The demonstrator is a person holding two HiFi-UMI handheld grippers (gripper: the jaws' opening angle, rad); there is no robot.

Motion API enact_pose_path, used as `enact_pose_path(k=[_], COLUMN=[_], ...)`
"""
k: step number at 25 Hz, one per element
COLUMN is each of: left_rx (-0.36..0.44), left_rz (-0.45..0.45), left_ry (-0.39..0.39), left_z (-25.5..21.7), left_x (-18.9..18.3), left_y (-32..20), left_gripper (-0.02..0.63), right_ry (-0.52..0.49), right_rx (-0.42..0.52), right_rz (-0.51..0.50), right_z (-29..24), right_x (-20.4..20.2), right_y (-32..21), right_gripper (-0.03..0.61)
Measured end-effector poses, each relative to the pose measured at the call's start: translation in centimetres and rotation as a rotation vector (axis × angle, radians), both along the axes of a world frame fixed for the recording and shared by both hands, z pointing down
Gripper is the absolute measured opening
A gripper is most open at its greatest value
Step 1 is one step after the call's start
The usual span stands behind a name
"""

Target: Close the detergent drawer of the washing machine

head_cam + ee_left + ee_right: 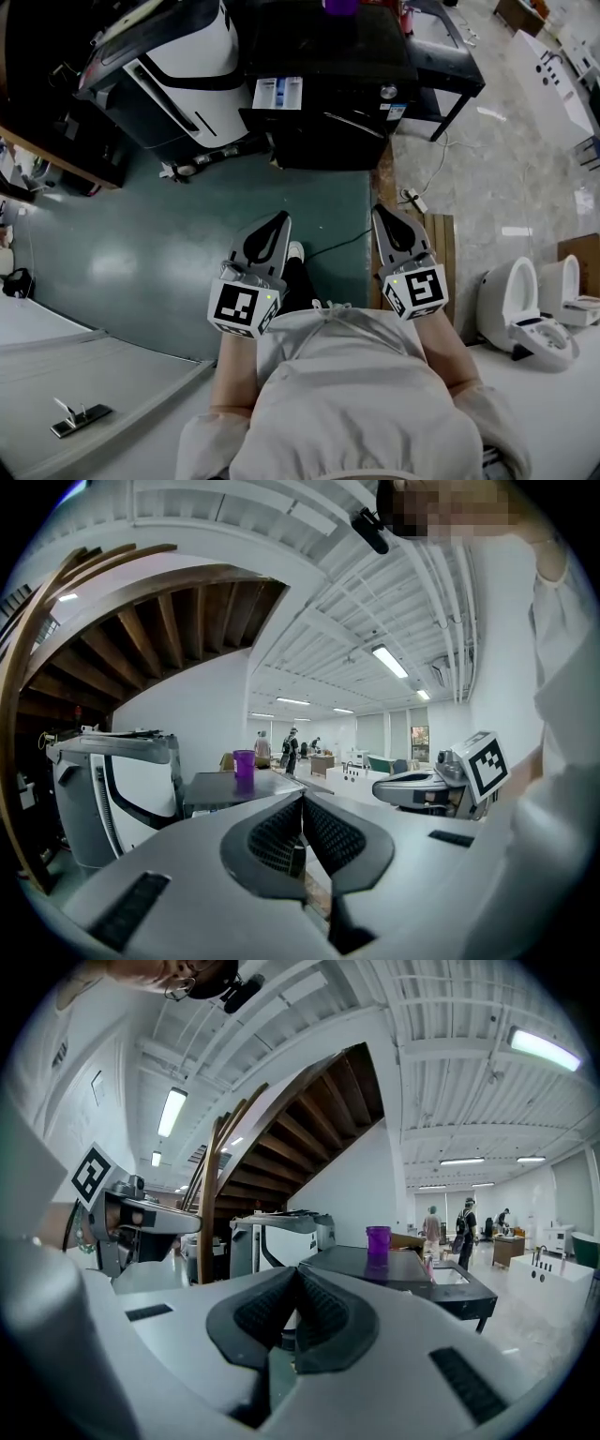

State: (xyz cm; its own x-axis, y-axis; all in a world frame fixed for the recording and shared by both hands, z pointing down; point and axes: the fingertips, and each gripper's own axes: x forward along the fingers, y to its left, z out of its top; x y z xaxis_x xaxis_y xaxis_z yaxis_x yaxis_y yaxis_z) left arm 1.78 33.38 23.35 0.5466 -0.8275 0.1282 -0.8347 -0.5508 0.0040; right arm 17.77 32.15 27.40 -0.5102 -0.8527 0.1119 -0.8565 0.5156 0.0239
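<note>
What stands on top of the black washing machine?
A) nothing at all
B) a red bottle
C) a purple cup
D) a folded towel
C: a purple cup stands upright on the flat top of the black washing machine, plain in both gripper views.

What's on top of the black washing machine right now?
A purple cup stands on the dark top of the washing machine. Whether anything is inside the cup cannot be seen.
</note>
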Motion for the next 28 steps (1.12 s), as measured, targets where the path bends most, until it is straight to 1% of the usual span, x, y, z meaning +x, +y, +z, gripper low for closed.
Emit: enact_pose_path(k=[3,5,8,12,16,19,22,24,28], left_rx=[-0.003,-0.008,-0.035,-0.073,-0.097,-0.125,-0.175,-0.212,-0.272], left_rz=[-0.003,-0.005,-0.004,0.000,0.015,0.024,0.029,0.032,0.033], left_ry=[-0.008,0.000,0.008,0.005,0.012,0.010,0.029,0.037,0.019], left_z=[0.4,0.5,1.1,2.5,3.2,4.5,6.4,8.0,11.2], left_x=[-2.2,-4.1,-7.3,-11.6,-14.7,-16.0,-16.7,-16.7,-16.0], left_y=[-3.2,-5.7,-10.2,-16.0,-21.3,-24.5,-27.1,-28.3,-30.4], left_gripper=[0.020,0.020,0.020,0.020,0.020,0.020,0.020,0.020,0.020], right_ry=[0.007,0.008,0.004,0.018,0.043,0.044,0.053,0.049,0.033], right_rx=[0.004,0.001,-0.013,-0.055,-0.077,-0.096,-0.128,-0.153,-0.186], right_rz=[-0.012,-0.013,0.004,0.034,0.056,0.072,0.086,0.101,0.111], right_z=[0.1,0.1,0.2,1.3,1.9,2.6,3.9,5.0,6.9], right_x=[-2.6,-4.3,-6.9,-10.6,-13.6,-14.9,-15.3,-15.2,-14.5], right_y=[-3.3,-6.1,-10.7,-16.2,-20.5,-22.9,-24.9,-25.8,-27.7], right_gripper=[0.005,0.005,0.005,0.005,0.005,0.005,0.005,0.005,0.005])
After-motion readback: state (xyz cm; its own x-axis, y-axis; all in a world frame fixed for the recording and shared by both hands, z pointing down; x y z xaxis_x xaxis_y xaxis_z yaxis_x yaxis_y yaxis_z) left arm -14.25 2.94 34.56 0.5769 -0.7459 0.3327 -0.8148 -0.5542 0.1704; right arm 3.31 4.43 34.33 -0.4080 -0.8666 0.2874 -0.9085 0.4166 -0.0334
